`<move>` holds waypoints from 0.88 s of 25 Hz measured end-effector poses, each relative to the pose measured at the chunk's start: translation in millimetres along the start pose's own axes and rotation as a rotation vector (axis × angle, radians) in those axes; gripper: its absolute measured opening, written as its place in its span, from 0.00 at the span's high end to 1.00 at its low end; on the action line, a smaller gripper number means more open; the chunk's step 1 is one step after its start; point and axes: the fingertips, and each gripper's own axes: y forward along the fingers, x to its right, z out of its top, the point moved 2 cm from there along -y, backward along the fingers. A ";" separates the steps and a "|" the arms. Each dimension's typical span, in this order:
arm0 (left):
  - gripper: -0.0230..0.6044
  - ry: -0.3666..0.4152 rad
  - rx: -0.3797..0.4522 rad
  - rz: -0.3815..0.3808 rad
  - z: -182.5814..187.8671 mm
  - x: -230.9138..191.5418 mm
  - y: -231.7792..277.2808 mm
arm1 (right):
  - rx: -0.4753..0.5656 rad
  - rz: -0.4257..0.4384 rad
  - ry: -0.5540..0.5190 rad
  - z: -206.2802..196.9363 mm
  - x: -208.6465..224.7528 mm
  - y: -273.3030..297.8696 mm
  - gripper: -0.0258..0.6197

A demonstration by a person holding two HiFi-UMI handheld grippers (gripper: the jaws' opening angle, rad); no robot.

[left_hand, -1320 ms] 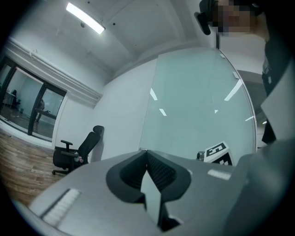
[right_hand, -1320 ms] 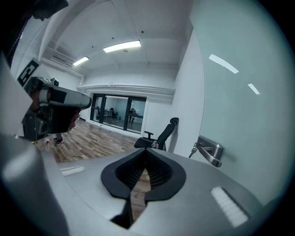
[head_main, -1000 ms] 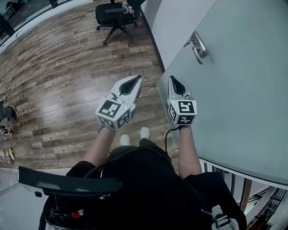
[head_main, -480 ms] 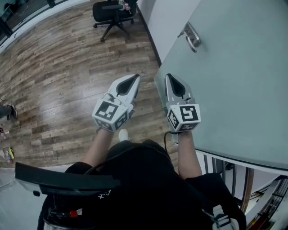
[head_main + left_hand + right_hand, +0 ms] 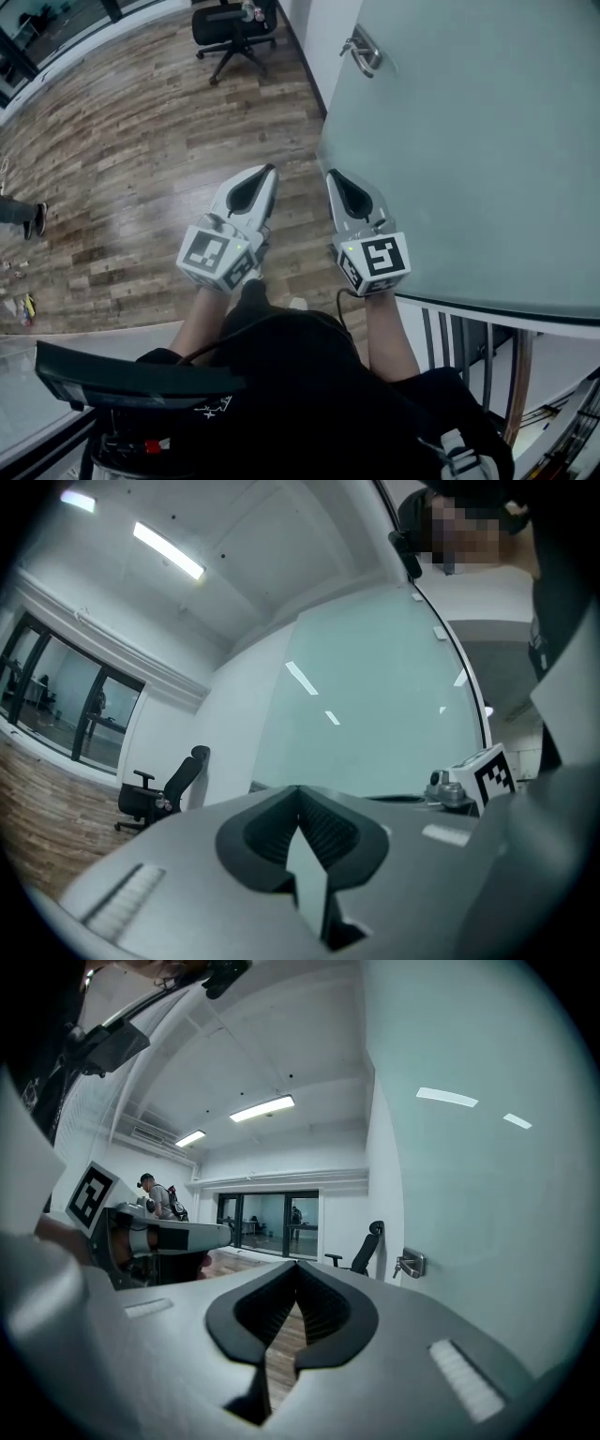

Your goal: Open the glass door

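The frosted glass door (image 5: 487,159) fills the right of the head view, and its metal lever handle (image 5: 361,52) sits near the top. My right gripper (image 5: 330,175) is held level beside the door's near edge, well short of the handle, jaws shut and empty. To its left my left gripper (image 5: 267,172) is over the wooden floor, also shut on nothing. In the right gripper view the handle (image 5: 410,1264) shows ahead to the right of my shut tips (image 5: 296,1267). The left gripper view looks across its shut tips (image 5: 298,789) at the glass door (image 5: 375,705).
A black office chair (image 5: 230,28) stands on the wood floor (image 5: 122,159) beyond the handle, by a white wall. A person (image 5: 155,1194) stands far back in the room. Metal railings (image 5: 459,347) show below the door at lower right. Someone's leg (image 5: 19,216) is at the left edge.
Both grippers have shifted lower in the head view, staying side by side. The handle and chair have slid toward the top, leaving a wider gap between handle and right gripper.
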 end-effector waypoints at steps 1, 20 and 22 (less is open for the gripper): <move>0.97 0.004 -0.010 0.013 -2.2 7.7 -4.9 | 0.001 0.005 0.012 -2.1 -0.7 -8.5 0.96; 0.96 0.071 0.050 0.058 8.8 56.6 -56.8 | 0.063 0.068 0.020 6.1 -27.2 -67.2 0.96; 0.96 0.070 0.054 0.053 11.3 55.2 -57.1 | 0.063 0.063 0.019 8.2 -28.2 -67.0 0.96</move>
